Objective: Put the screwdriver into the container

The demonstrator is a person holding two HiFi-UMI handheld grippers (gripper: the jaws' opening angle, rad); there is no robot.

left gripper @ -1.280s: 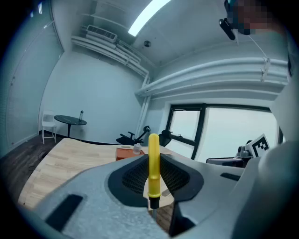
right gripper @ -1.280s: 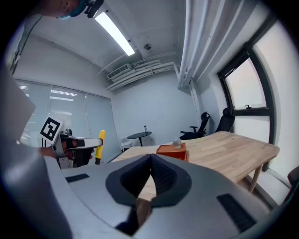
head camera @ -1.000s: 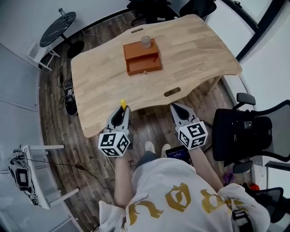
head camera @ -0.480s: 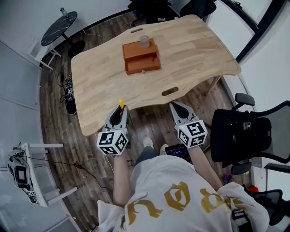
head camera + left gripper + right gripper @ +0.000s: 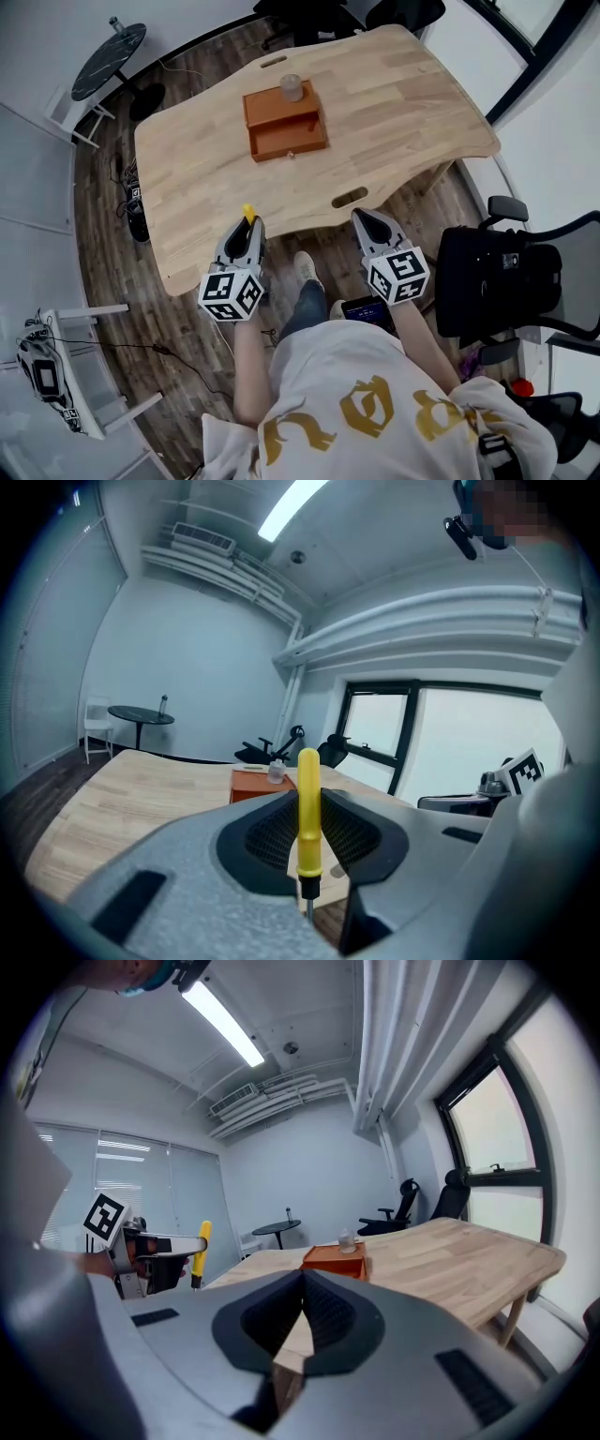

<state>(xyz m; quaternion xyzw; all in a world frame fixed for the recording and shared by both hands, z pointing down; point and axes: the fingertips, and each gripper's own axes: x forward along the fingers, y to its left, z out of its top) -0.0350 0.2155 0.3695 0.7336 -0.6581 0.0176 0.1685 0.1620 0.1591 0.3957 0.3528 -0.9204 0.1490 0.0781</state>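
My left gripper (image 5: 248, 228) is shut on a yellow-handled screwdriver (image 5: 308, 813), which stands upright between the jaws with its handle tip poking out (image 5: 248, 213). It hovers just short of the wooden table's near edge (image 5: 234, 239). My right gripper (image 5: 370, 225) is shut with nothing between its jaws, also near the table's front edge. An orange box-shaped container (image 5: 284, 123) with a small clear jar (image 5: 292, 88) on top sits mid-table, well ahead of both grippers. In the right gripper view the left gripper and screwdriver (image 5: 199, 1253) show at the left, the container (image 5: 334, 1259) at centre.
The light wooden table (image 5: 394, 103) has slots in its edges. A black office chair (image 5: 511, 281) stands to the right, a small round black table (image 5: 111, 58) at the far left, and a white rack (image 5: 66, 375) on the floor at the lower left.
The view has shifted slightly toward the table; both grippers have edged forward to its near edge. The left gripper still holds the screwdriver.
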